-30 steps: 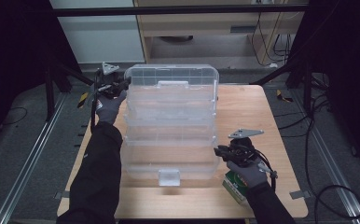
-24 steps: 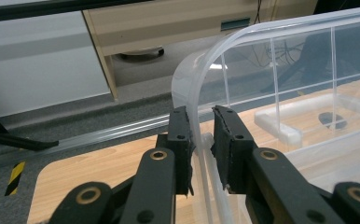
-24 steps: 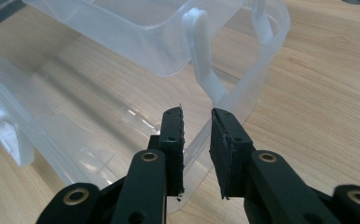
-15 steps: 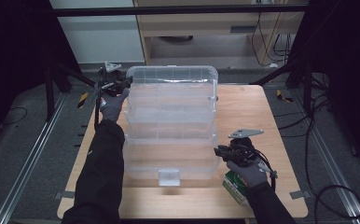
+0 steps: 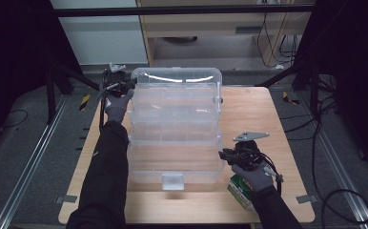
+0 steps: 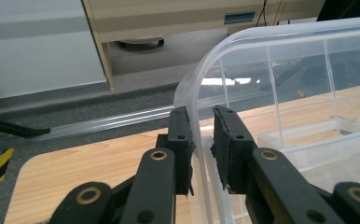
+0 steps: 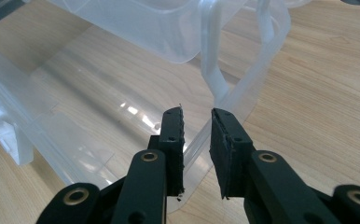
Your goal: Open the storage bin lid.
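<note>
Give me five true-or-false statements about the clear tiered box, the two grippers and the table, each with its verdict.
1. The left gripper has its jaws either side of the rim of the clear box. True.
2. The box stands on a metal table. False: the table is wooden.
3. The right gripper is at the box's near right corner. True.
4. A green packet lies inside the box. False: it lies on the table under the right hand.
5. The box trays hold tools. False: they look empty.
</note>
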Motion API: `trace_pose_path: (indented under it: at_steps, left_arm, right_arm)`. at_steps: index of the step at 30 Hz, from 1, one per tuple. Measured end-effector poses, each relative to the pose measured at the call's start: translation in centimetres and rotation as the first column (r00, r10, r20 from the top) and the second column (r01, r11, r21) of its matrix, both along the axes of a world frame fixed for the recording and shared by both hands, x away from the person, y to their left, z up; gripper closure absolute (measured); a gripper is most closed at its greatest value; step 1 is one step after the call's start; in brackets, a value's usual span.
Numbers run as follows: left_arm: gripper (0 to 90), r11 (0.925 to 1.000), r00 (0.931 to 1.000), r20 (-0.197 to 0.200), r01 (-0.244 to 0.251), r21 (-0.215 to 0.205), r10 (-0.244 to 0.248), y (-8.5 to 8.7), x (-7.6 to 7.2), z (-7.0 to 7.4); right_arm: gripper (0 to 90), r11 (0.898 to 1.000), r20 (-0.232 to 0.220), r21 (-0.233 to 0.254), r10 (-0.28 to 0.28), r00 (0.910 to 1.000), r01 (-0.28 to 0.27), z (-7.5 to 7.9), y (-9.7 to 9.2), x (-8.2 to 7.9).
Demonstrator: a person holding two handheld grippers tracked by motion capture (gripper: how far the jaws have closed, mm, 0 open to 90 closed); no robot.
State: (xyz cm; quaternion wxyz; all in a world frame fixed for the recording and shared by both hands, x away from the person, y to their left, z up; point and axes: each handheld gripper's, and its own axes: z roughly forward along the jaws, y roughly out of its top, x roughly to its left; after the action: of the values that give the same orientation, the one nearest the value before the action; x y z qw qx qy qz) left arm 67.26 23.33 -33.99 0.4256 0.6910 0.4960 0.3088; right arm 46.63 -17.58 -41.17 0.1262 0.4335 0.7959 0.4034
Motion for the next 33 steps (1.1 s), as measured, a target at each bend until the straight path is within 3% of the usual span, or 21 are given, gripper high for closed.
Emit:
trace_pose_path:
  at_steps: [11, 16, 22, 24, 33]
  left_arm:
    - [75.4, 0.9998, 0.9992, -0.038, -0.012, 0.018, 0.013, 0.0, 0.8, -0.1]
    - [67.0, 0.9989, 0.9991, -0.024, -0.034, -0.031, 0.033, 1.5, -0.1, 0.4]
    - [60.4, 0.9977, 0.9999, 0.012, -0.004, -0.067, 0.005, 3.9, -3.5, 1.4]
    - [58.5, 0.9992, 0.9995, 0.027, 0.015, -0.036, -0.014, 4.3, -5.1, 1.6]
    - [54.4, 0.9930, 0.9928, 0.042, 0.114, -0.034, -0.112, 5.5, -12.7, 1.2]
  right_arm:
    - [75.1, 1.000, -0.001, 0.000, 0.000, 1.0000, 0.000, 0.0, 0.0, 0.0]
    - [75.2, 1.000, -0.002, 0.000, -0.003, 1.0000, 0.003, 0.0, 0.0, 0.0]
    - [75.5, 1.000, -0.007, 0.000, 0.000, 1.0000, 0.001, 0.1, 0.1, -0.1]
    - [75.5, 1.000, -0.005, 0.002, 0.000, 1.0000, 0.000, 0.0, 0.0, -0.1]
    - [75.4, 1.000, -0.019, 0.008, -0.002, 0.9998, 0.002, 0.1, 0.0, 0.0]
